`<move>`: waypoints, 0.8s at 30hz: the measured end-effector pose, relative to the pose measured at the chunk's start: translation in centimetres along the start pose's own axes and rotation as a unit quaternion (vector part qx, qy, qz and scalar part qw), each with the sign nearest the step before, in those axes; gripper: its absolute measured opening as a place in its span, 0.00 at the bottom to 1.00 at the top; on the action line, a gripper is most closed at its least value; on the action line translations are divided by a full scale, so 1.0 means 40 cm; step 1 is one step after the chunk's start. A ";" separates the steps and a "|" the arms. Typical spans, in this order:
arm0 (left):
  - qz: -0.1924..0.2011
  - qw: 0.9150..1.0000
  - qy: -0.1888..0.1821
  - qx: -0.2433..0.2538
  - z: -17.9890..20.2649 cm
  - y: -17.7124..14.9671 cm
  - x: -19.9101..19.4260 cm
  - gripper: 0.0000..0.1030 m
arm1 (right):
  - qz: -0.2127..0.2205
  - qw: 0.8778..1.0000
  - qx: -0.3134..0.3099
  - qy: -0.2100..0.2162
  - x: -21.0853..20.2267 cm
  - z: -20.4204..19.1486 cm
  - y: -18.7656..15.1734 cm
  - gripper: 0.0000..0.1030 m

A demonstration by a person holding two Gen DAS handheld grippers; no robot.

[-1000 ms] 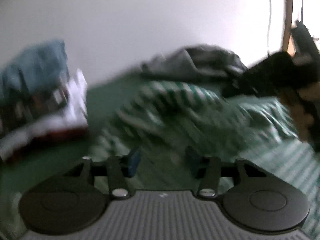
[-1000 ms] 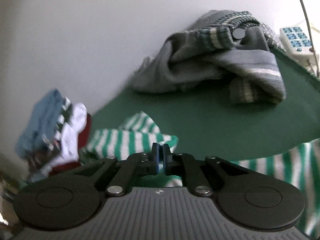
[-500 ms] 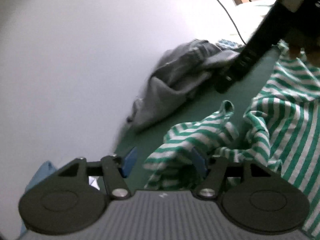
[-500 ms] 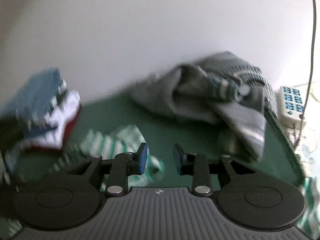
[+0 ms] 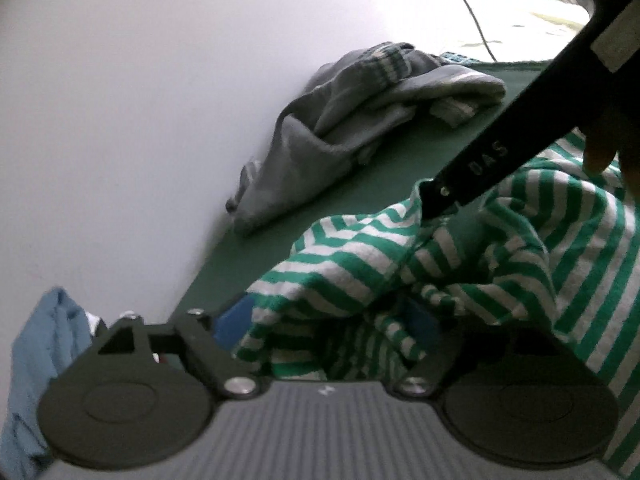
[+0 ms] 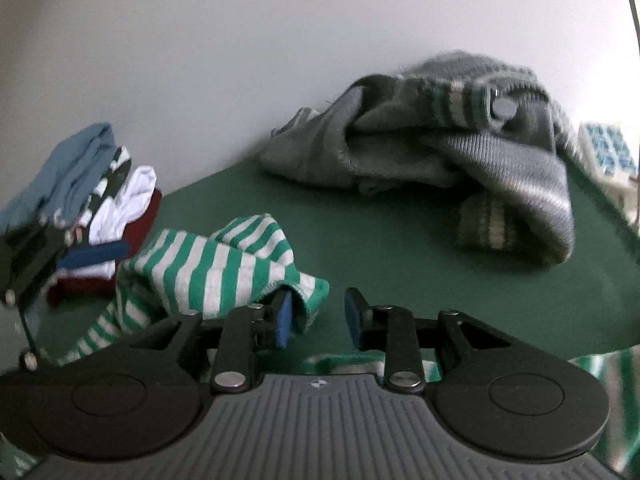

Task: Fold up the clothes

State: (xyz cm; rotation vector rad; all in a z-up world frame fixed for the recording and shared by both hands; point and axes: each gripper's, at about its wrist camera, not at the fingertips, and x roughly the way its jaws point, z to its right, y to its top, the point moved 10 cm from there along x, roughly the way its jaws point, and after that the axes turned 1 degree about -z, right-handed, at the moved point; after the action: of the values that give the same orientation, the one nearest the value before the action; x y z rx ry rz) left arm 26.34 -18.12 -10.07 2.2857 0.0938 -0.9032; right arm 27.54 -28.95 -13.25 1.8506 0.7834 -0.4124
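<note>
A green-and-white striped garment (image 5: pixel 500 264) lies rumpled on the green table (image 5: pixel 380 184). My left gripper (image 5: pixel 326 322) is low over it, its jaws opening wide, with a bunched fold lying loose between the blue pads. My right gripper (image 6: pixel 319 317) is open with bare table showing in the gap. The garment's striped sleeve (image 6: pixel 216 264) lies just left of it, the cuff touching the left pad. In the left wrist view the right gripper's black finger (image 5: pixel 472 168) slants down onto the stripes, with a person's fingers behind it.
A crumpled grey knit sweater (image 6: pixel 440 148) lies at the back against the white wall. A stack of folded clothes (image 6: pixel 100 200), blue on top, stands at the left. A white power strip (image 6: pixel 608 148) sits past the table's right edge.
My right gripper has gone from shut to open and let the striped sleeve drop. My left gripper has spread wider and moved in over the striped garment.
</note>
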 end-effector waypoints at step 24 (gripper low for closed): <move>0.006 0.995 0.011 -0.100 -0.021 -0.091 -0.056 0.89 | 0.269 0.890 -0.369 0.015 -0.303 -0.490 0.363 0.01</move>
State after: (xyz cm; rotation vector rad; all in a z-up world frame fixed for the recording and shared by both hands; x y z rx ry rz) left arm 24.06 -14.42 -10.26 2.1074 0.1733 -0.8251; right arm 27.18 -18.63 11.95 1.2621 0.3312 0.2551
